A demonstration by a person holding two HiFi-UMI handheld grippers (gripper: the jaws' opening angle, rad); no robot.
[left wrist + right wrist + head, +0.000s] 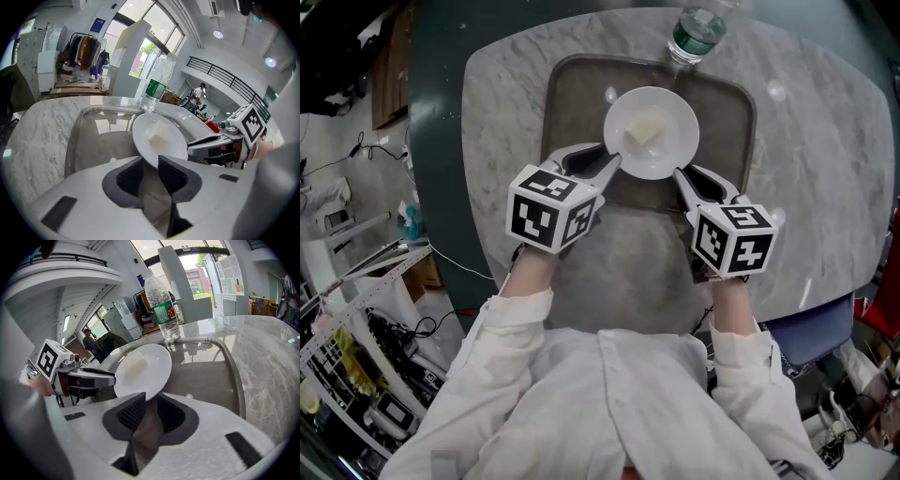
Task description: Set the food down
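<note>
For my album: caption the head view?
Left hand-held gripper and right hand-held gripper flank a plate of food over a tray.

A roomy, loft-like workspace, more lab or studio than home: the left gripper view shows tall windows (157,33) at top centre, a mezzanine railing (225,77) at right, recessed ceiling lights (217,33) and a clothes rack (86,49) at upper left. In the head view's lower left, racks of cables and gear (370,356) stand beside the marble table (825,141)

Bright indoor daylight, sharp focus, fisheye-warped dark corners.
</note>
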